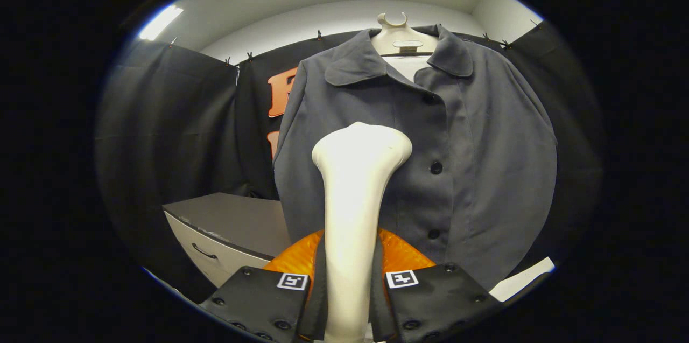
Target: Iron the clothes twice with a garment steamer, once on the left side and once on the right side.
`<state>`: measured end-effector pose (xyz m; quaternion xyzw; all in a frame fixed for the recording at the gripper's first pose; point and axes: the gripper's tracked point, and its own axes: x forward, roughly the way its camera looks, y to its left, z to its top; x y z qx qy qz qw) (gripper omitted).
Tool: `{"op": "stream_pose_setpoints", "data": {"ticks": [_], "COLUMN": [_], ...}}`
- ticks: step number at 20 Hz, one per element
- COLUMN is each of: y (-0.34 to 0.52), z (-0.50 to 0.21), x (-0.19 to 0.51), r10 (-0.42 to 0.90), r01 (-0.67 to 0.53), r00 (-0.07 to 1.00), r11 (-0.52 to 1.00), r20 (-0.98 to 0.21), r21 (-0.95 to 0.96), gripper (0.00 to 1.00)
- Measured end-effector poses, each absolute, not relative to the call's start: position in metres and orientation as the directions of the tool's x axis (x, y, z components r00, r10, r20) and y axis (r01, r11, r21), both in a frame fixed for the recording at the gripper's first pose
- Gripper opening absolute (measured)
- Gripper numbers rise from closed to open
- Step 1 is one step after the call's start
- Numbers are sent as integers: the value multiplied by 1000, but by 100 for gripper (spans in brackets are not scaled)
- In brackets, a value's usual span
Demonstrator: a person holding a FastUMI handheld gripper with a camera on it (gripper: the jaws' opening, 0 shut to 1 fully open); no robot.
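Note:
A grey buttoned jacket [473, 160] hangs on a pale mannequin hanger [401, 39] straight ahead, its front facing me. My gripper [348, 284] is shut on the white handle of the garment steamer [355, 192], which rises upright between the fingers. The steamer's wide head points at the jacket's left half, near the button line, at chest height. I cannot tell whether the head touches the cloth. An orange part of the steamer [401, 257] shows behind the fingers.
A grey cabinet with a drawer and handle [226, 230] stands low on the left, beside the jacket. Black cloth walls close the booth on all sides. A white surface edge [525, 278] shows low at the right.

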<state>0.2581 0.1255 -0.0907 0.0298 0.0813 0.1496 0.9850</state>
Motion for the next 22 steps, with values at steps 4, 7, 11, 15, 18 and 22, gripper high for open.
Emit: {"op": "stream_pose_setpoints", "data": {"ticks": [4,7,11,15,18,22], "y": [126,128,131,131,131,128], "z": [-108,-123,-148,-175,-196,-232], "x": [247,242,230,221,214,202], "r10": [300,300,308,316,323,317], "r01": [-287,-289,-297,-304,-312,-307], "r00": [939,937,929,920,918,907], "r11": [953,953,951,949,946,948], "r20": [-169,-180,-205,-232,-232,-276], "r21": [96,85,84,87,84,81], "gripper": [39,39,39,39,39,39]}}
